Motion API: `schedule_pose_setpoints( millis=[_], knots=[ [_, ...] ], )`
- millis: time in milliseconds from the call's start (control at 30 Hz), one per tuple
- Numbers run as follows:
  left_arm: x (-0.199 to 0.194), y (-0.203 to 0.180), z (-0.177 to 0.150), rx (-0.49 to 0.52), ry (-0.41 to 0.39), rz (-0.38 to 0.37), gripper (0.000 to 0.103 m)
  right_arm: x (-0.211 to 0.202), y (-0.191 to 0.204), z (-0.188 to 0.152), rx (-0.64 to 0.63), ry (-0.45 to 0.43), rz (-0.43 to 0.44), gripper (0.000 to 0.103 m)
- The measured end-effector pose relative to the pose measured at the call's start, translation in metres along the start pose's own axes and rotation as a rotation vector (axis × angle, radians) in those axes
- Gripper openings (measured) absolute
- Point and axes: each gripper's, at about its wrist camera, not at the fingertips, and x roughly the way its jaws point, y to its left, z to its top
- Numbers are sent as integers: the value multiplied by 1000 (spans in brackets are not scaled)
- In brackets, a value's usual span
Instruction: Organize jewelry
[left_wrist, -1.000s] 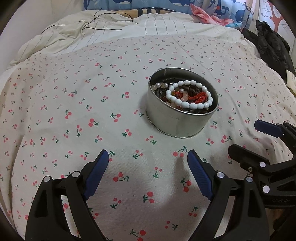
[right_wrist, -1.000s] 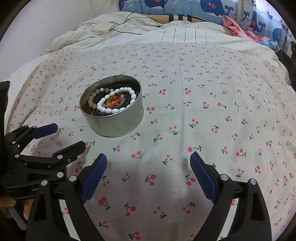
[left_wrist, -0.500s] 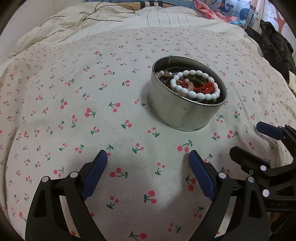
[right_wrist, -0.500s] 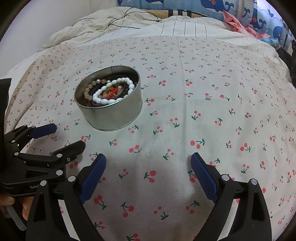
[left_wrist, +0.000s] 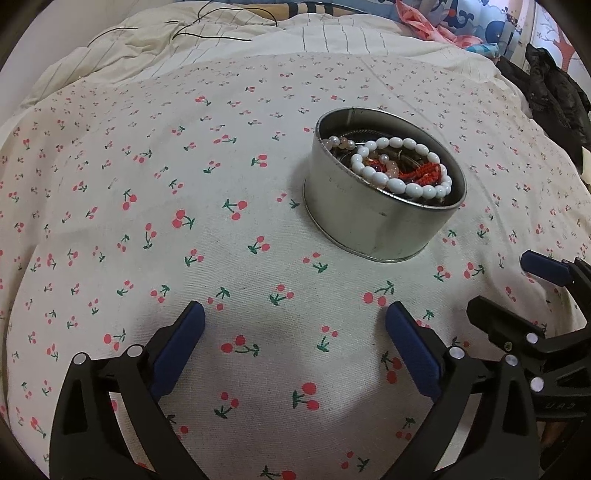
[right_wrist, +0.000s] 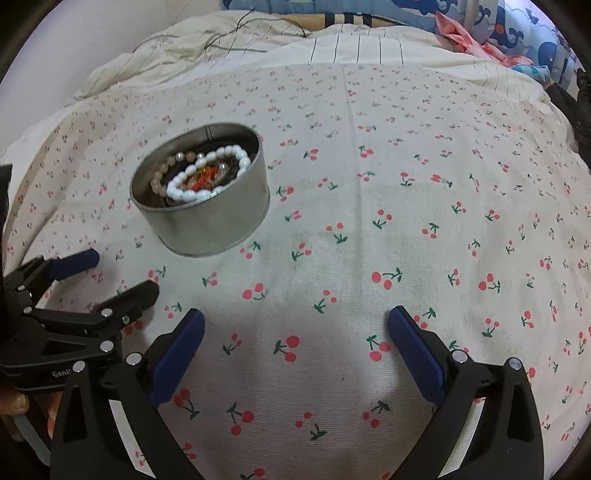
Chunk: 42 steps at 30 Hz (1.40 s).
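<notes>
My left gripper (left_wrist: 293, 325) has its blue-padded fingers spread wide apart with nothing between them, only the cherry-print cloth (left_wrist: 147, 184) below. My right gripper (right_wrist: 295, 328) is the same: fingers wide apart, gripping nothing, over the same cloth.

The round metal tin (left_wrist: 373, 225) stands upright on the cloth, mouth facing up, with no lid on it. From my left fingers it sits ahead and toward the right fingertip's side, well apart from the pads. From my right fingers it sits ahead and to the left, beyond the left fingertip, also well apart. My two grippers sit side by side, each showing at the edge of the other's view, and the tin lies ahead of the space between them.

Inside the tin, on top of the pile, lies a white bead bracelet (left_wrist: 402, 166), a closed oval loop lying flat. Seen from my left fingers its long axis runs from near-right to far-left across the tin. Within the loop is a red knotted cord piece (left_wrist: 430, 171). Toward the tin's far-left wall a strand of pale pinkish pearl beads (left_wrist: 338, 142) curves along the inside. Darker pieces lie underneath; I cannot tell what they are.

Past the cloth, a striped cream quilt (left_wrist: 332, 37) is bunched up with thin black cords (left_wrist: 207, 35) lying on it.
</notes>
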Motion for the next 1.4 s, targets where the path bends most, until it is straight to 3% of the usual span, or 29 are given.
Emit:
schedule_pose_setpoints(
  millis=[367, 1400],
  knots=[
    [-16, 2, 7, -24, -65, -9, 95, -18, -3, 7, 21, -73, 5, 95],
    [-19, 8, 13, -28, -53, 15, 95, -24, 2, 7, 14, -86, -3, 95]
  ],
)
